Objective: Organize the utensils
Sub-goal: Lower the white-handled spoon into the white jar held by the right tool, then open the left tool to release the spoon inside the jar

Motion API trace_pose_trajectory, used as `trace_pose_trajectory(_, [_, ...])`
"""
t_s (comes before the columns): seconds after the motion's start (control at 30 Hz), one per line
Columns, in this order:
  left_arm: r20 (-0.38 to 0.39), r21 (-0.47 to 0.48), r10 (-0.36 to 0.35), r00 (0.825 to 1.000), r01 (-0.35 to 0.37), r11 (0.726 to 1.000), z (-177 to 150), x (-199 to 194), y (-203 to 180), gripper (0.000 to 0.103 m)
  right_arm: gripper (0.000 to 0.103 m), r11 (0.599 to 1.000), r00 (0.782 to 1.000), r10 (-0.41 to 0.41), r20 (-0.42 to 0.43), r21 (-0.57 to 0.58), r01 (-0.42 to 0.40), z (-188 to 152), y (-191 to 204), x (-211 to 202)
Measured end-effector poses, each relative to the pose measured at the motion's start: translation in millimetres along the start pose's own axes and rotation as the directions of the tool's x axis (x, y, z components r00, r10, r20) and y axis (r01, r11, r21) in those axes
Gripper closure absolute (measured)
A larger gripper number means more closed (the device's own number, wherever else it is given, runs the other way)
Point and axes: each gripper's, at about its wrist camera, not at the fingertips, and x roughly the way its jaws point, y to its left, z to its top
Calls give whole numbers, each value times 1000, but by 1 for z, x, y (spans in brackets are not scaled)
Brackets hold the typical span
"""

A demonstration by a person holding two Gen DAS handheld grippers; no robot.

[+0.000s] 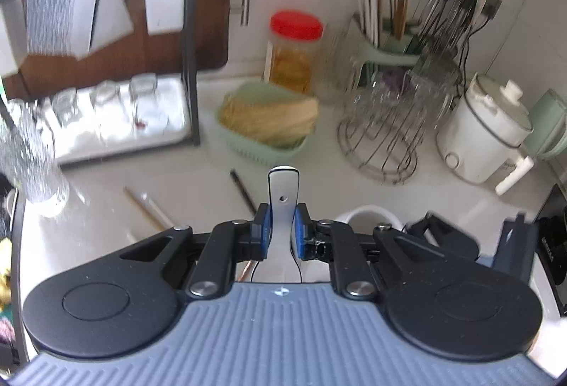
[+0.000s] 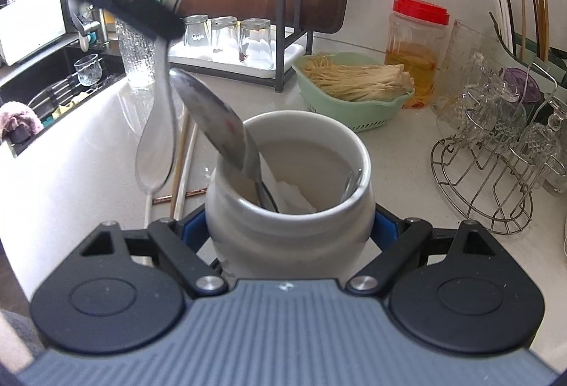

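A: What's hidden in the left wrist view?
B: The spoon (image 1: 283,208)'s bowl sits behind the left gripper (image 1: 282,230), and the glasses on the wire rack (image 1: 382,141) are smeared by blur.
A: And the right wrist view?
B: The white jar (image 2: 290,230)'s base is behind the right gripper (image 2: 288,226); its paper contents are unclear.

Your left gripper (image 1: 282,231) has a ribbed slate-blue body, two round black side housings with embossed circles, black linkage arms on silver screws, and blue finger pads (image 1: 299,233). A thin black cable runs behind them. Your right gripper (image 2: 288,226) is built alike, blue pads (image 2: 385,229) included. The black blur crossing its view is probably the other gripper.
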Motion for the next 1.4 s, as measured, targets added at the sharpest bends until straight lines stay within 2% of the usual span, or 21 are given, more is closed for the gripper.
trace_pose_trajectory(0.3, [84,43,-44,996,41,998,43,-23,-16,87,12,1000,1000,7,-16,-1,-7,3,-1,1])
trace_pose_trajectory(0.57, [77,104,-124,989,116,988,50,-7,-51,87,12,1000,1000,11,-18,-5,-11,3,-2,2])
trace_pose_trajectory(0.73, [43,158,-151,988,143,977,36,12,-66,87,12,1000,1000,8,-18,-5,-8,3,-1,1])
trace_pose_trajectory(0.97, [-23,142,-148,989,150,978,21,24,-66,87,12,1000,1000,10,-13,-4,-10,2,-1,1])
trace_pose_trajectory(1.13, [-104,125,-131,986,144,982,16,28,-63,87,12,1000,1000,14,-9,-6,-14,2,-2,2])
trace_pose_trajectory(1.4, [-273,70,-141,952,166,984,26,45,-52,87,12,1000,1000,19,-5,-10,-19,2,-2,1])
